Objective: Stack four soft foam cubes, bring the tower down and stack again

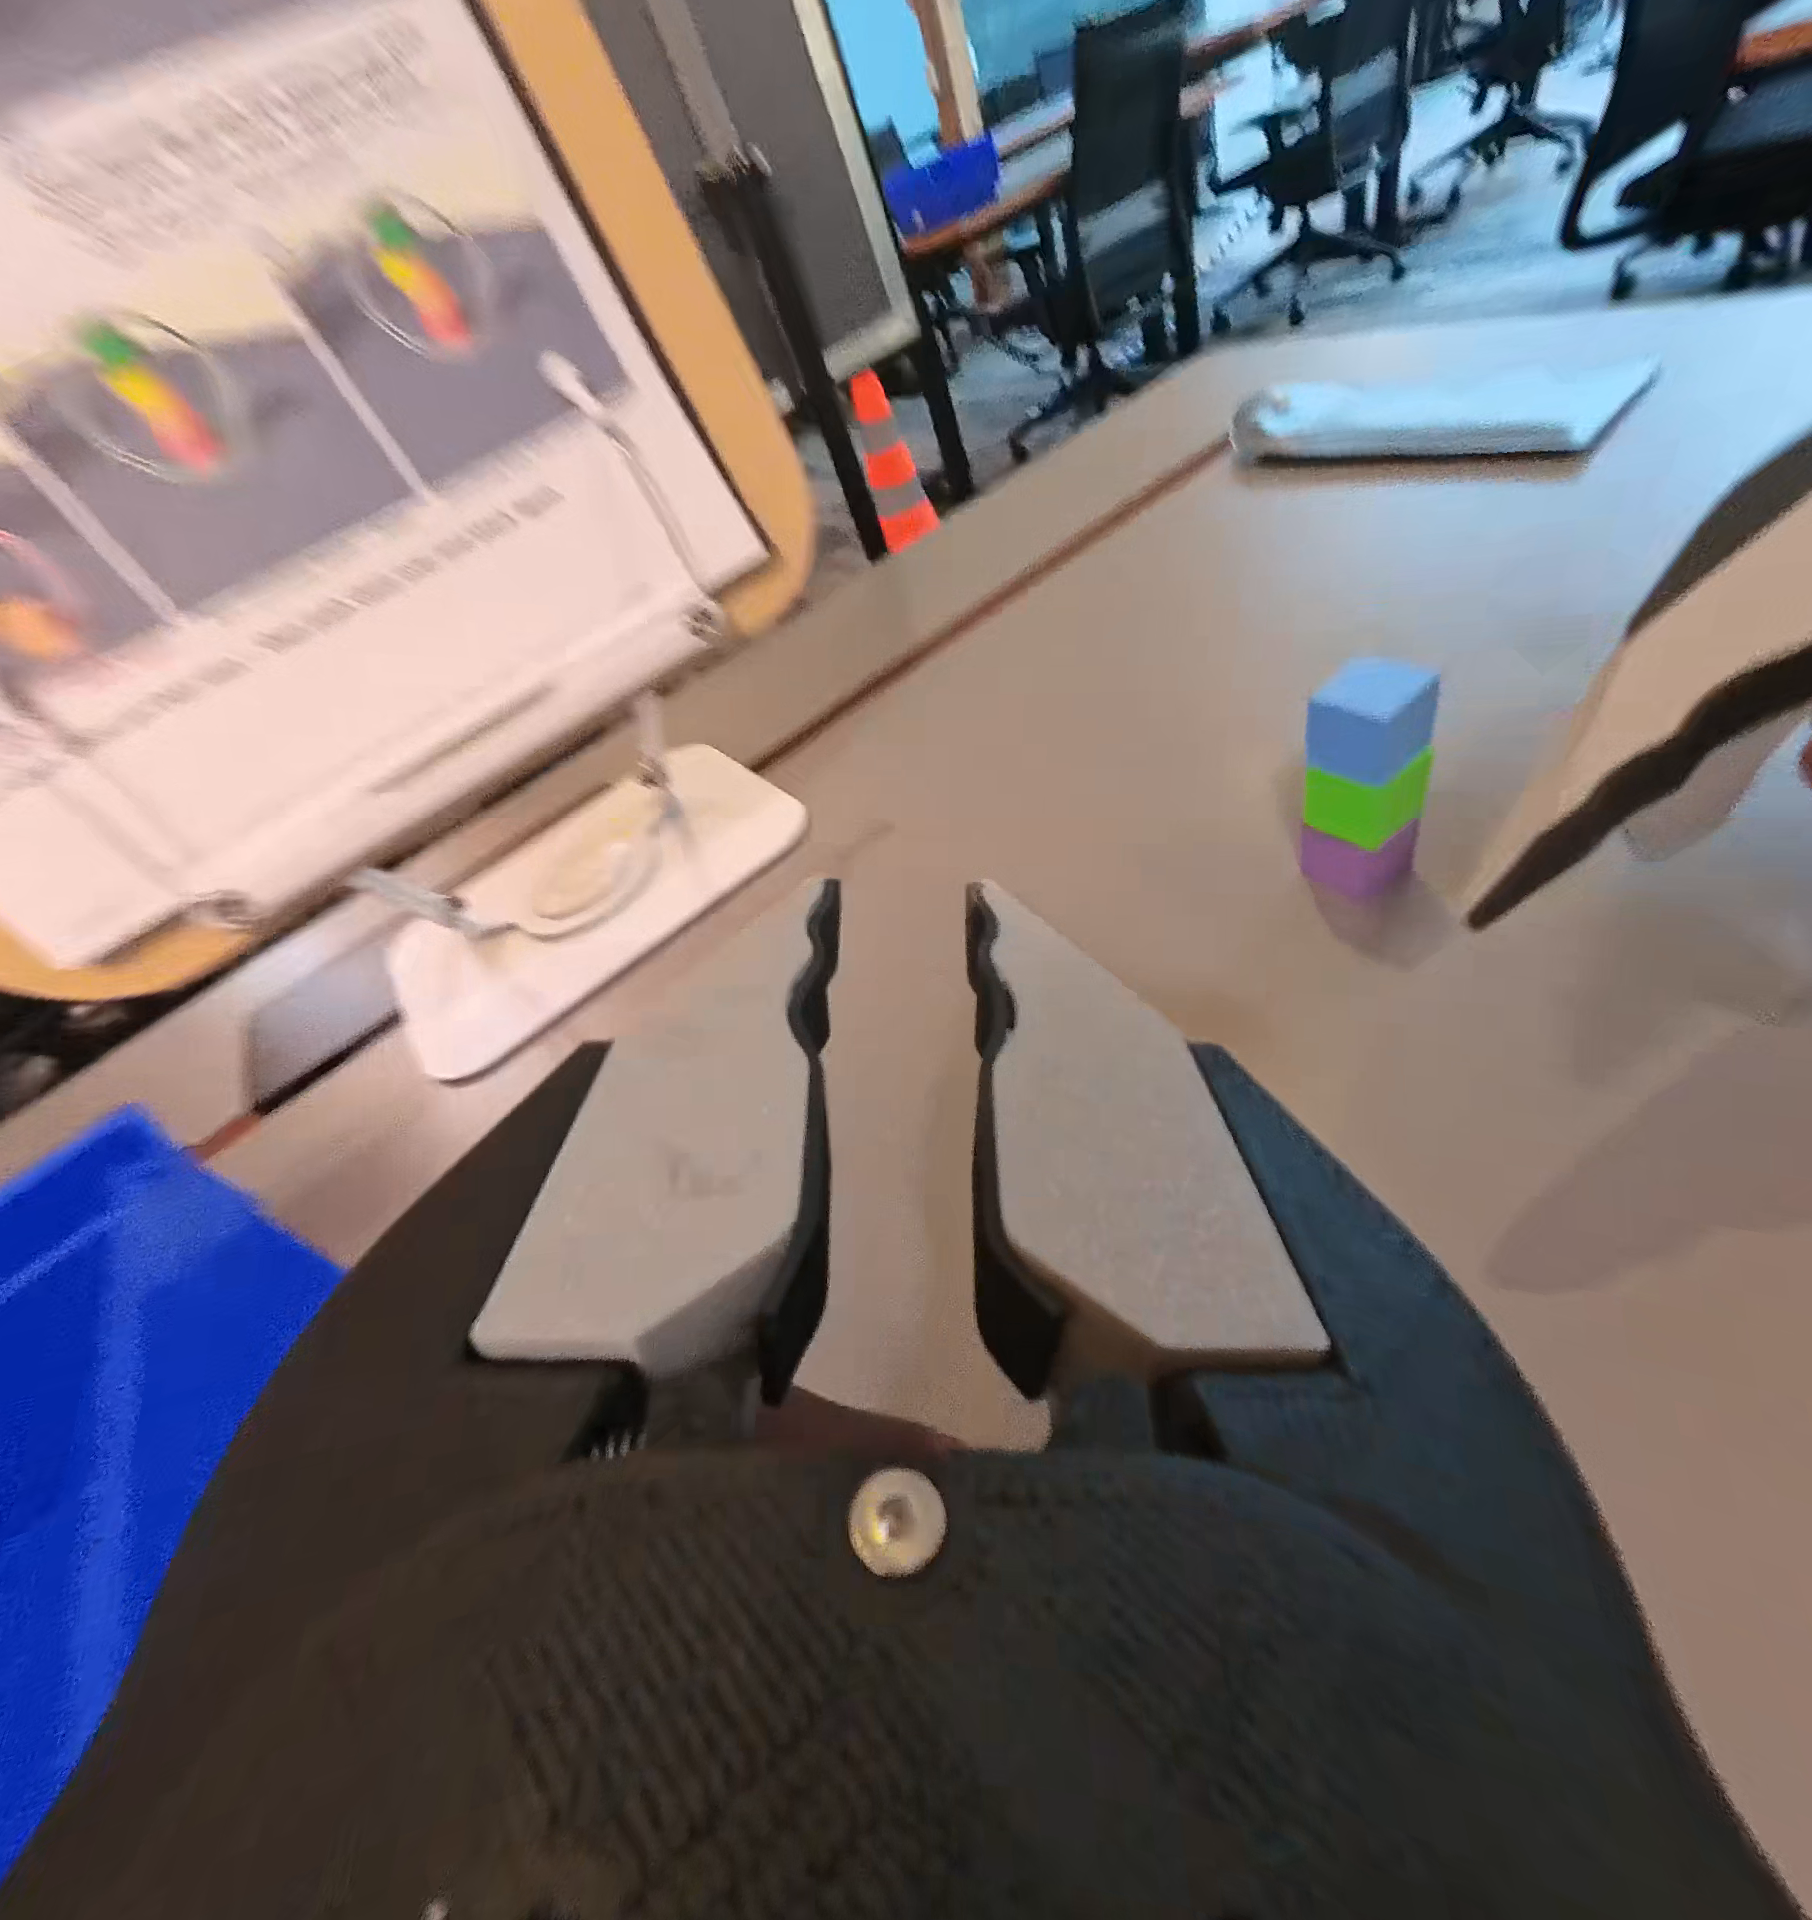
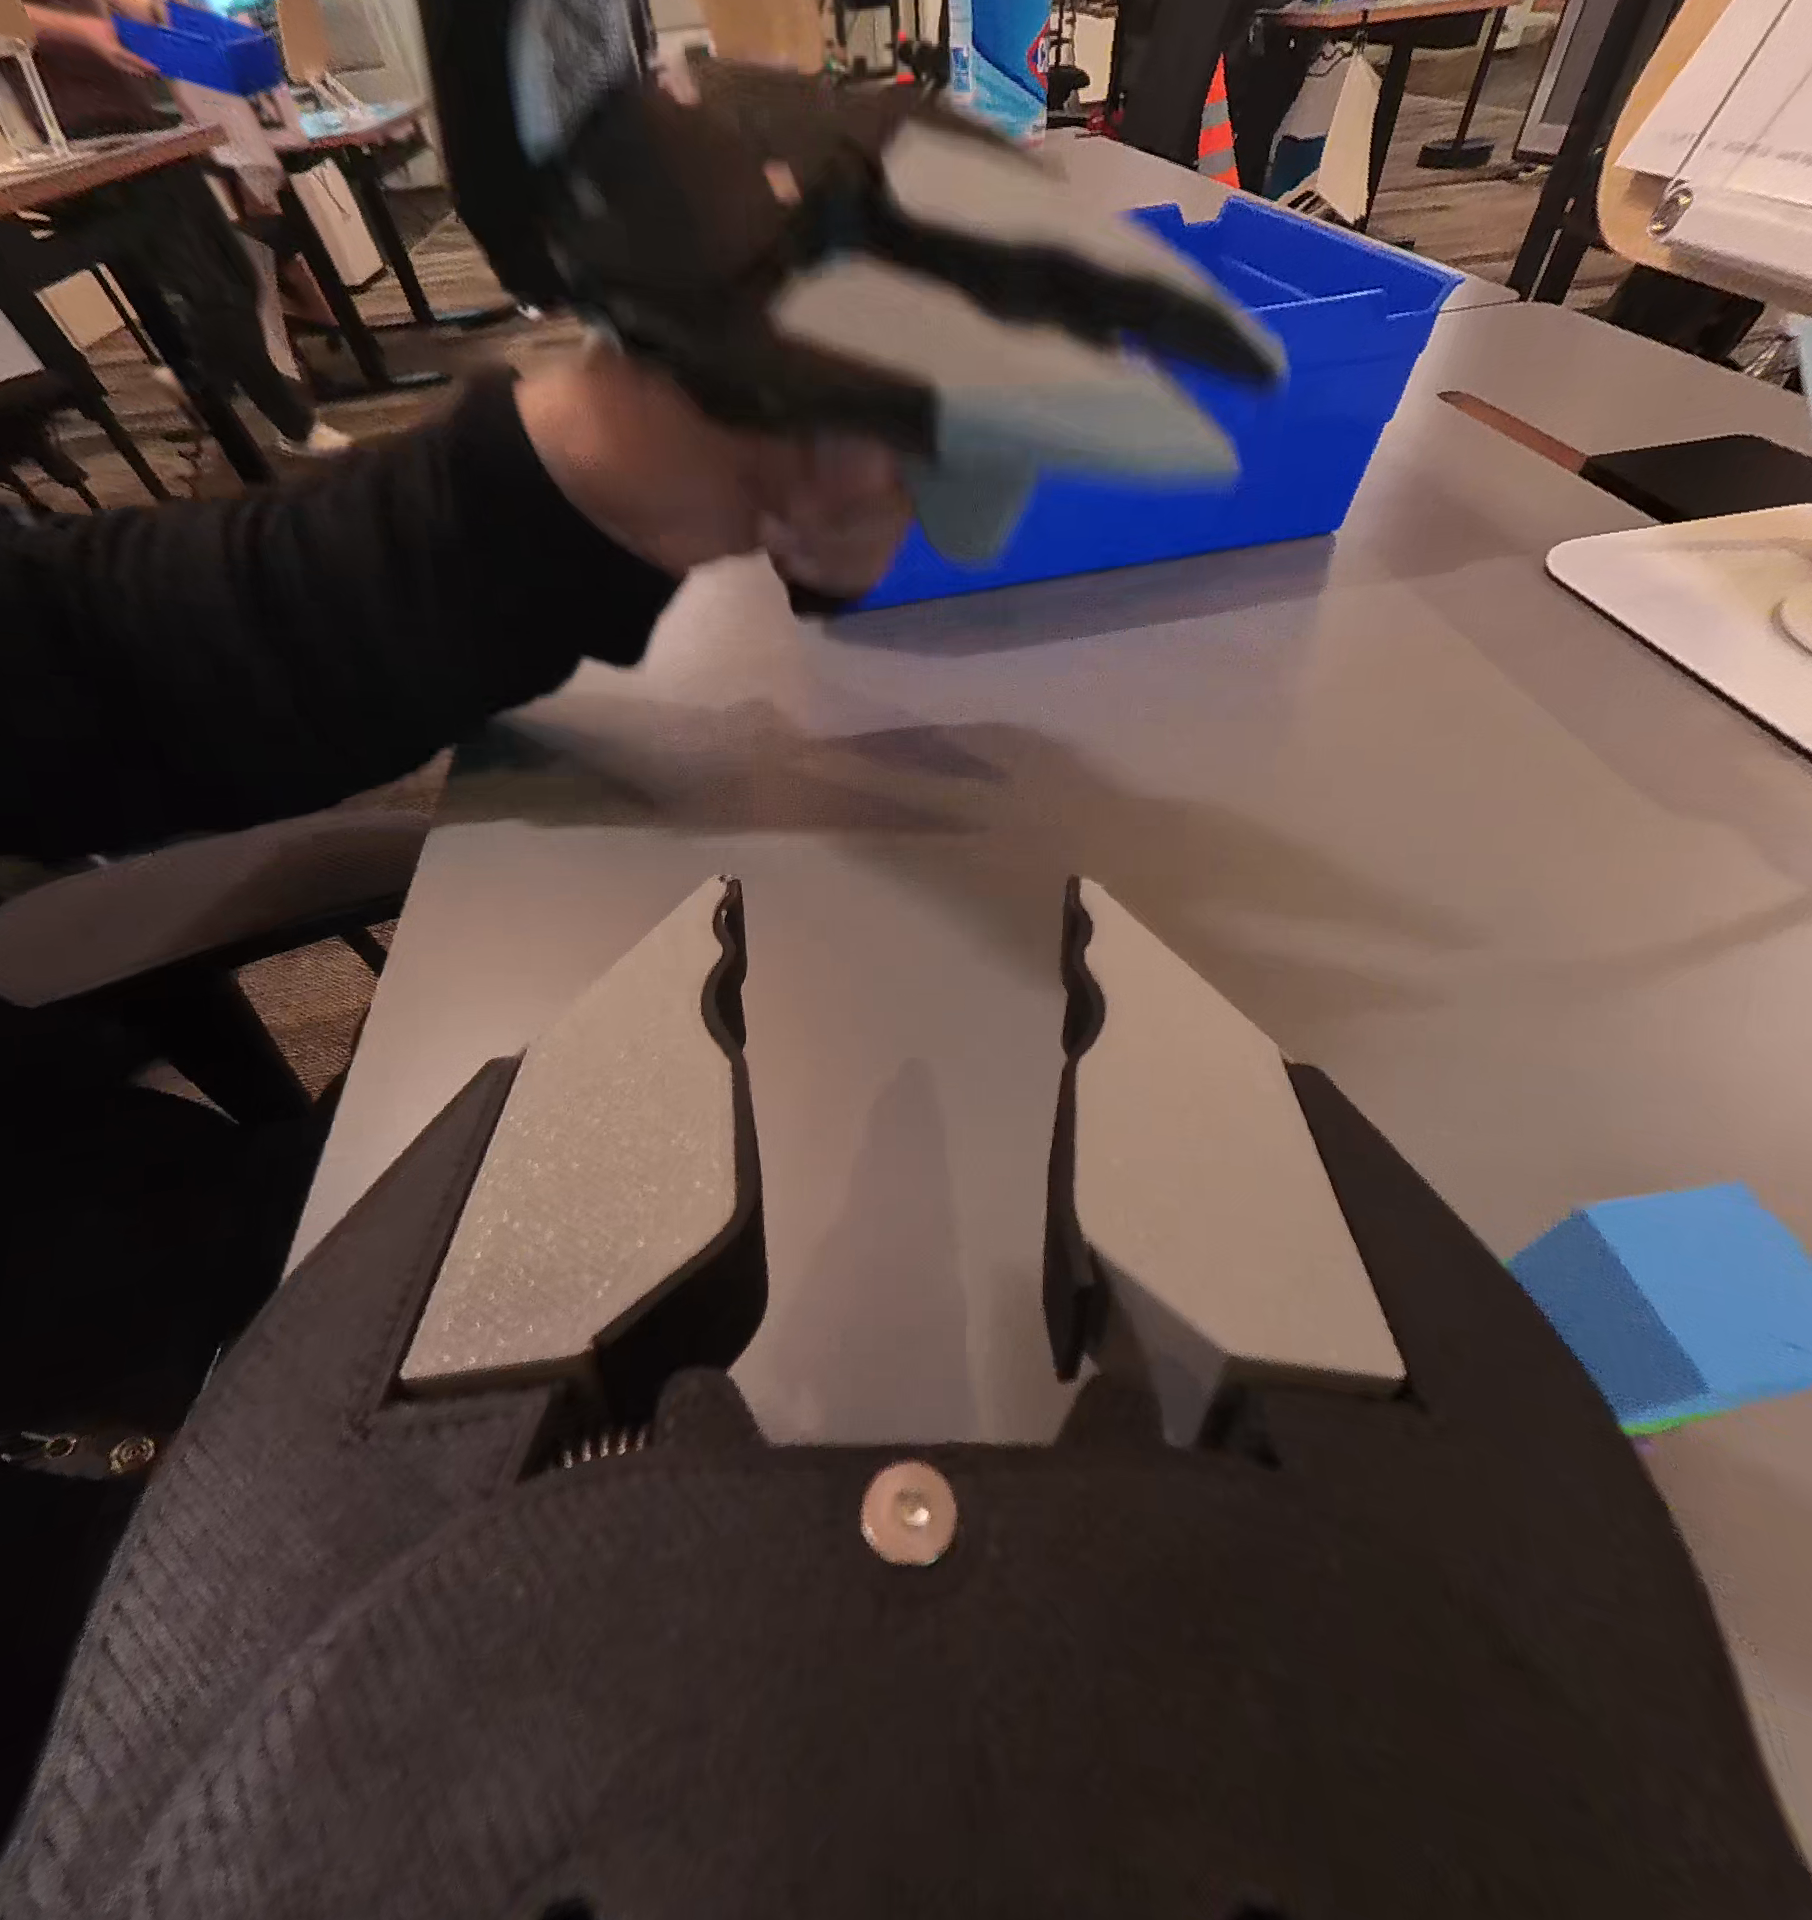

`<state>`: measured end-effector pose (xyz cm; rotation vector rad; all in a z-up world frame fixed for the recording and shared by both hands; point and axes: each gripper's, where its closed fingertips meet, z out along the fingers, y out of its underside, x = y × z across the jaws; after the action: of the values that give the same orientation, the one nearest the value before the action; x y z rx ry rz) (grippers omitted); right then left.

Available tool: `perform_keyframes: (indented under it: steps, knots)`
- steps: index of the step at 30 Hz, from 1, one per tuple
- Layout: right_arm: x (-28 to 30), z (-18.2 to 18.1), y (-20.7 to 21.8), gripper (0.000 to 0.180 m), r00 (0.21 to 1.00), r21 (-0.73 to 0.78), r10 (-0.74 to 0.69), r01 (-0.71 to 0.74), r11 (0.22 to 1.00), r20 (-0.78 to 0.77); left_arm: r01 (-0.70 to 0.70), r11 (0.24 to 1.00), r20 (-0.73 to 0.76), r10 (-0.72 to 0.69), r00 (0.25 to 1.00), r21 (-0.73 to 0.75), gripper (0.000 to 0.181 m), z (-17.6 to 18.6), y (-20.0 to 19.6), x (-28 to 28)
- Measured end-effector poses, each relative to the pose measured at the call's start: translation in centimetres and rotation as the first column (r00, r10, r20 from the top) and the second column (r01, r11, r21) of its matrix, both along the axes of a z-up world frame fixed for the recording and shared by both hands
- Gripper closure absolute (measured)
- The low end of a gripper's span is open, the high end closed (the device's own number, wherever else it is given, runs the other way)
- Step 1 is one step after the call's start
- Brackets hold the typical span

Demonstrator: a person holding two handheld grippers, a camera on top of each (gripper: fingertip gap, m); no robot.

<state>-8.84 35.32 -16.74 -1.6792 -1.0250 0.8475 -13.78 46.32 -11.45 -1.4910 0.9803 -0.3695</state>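
A tower of three foam cubes stands on the grey table [image 1: 1141,727]: a blue cube [image 1: 1371,717] on a green cube [image 1: 1367,795] on a purple cube [image 1: 1357,860]. No fourth cube shows in either view. My left gripper [image 1: 902,904] is empty with its jaws a little apart, low over the table, left of and nearer than the tower. One finger [image 1: 1712,665] of my right gripper shows just right of the tower. In the right wrist view my right gripper [image 2: 902,894] is open and empty, and the blue cube [image 2: 1691,1299] lies at its lower right.
A blue bin [image 1: 102,1403] sits at the left, also visible in the right wrist view [image 2: 1317,436]. A white stand base [image 1: 611,894] holds a poster board. A folded grey sheet [image 1: 1432,416] lies far back. The left gripper [image 2: 1193,395], blurred, shows in a hand with a black sleeve [image 2: 258,603]. From my right tips it is roughly 10 centimeters to the blue cube [image 1: 1371,717]; from my left, 15 centimeters. It turns up in the right wrist view [image 2: 1624,1221] as well.
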Motion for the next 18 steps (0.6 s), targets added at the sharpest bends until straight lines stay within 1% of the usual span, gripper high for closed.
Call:
perform_keyframes:
  steps: [2,3,5,7,10,13,15,18]
  knots:
    - [-0.3,-0.3,-0.1,0.121,1.0,-0.011,0.007,-0.007,1.0,0.005,-0.051,0.998,0.014,0.051,0.999,0.024,0.159,3.3,0.0,-3.6]
    - [-0.4,-0.4,-0.2,0.121,1.0,-0.013,0.01,-0.009,1.0,0.01,-0.078,0.997,0.011,0.077,0.997,0.013,0.16,4.4,0.2,-5.7]
    - [-0.7,-0.4,-0.5,0.121,1.0,-0.011,0.018,-0.017,1.0,0.017,-0.144,0.989,-0.028,0.143,0.989,-0.038,0.158,5.4,1.4,-10.1]
    - [-0.9,-0.3,-0.8,0.121,0.999,0.002,0.026,-0.026,1.0,0.02,-0.26,0.963,-0.106,0.252,0.962,-0.074,0.154,5.0,3.4,-15.0]
    - [-1.1,-0.2,-1.0,0.121,0.999,0.009,0.032,-0.032,0.999,0.023,-0.408,0.896,-0.266,0.356,0.896,-0.174,0.141,1.4,5.8,-21.5]
    - [-1.0,-0.3,-0.8,0.121,0.999,0.012,0.024,-0.024,1.0,0.025,-0.527,0.822,-0.396,0.42,0.817,-0.216,0.14,-2.6,7.3,-26.5]
    - [-0.8,-0.2,-0.6,0.122,1.0,0.01,0.015,-0.015,1.0,0.018,-0.579,0.775,-0.48,0.419,0.77,-0.253,0.14,-5.4,7.5,-28.8]
    - [-0.5,0.2,-0.4,0.122,1.0,-0.003,0.009,-0.009,1.0,-0.011,-0.607,0.723,-0.576,0.356,0.736,-0.33,0.137,-8.5,7.1,-30.5]
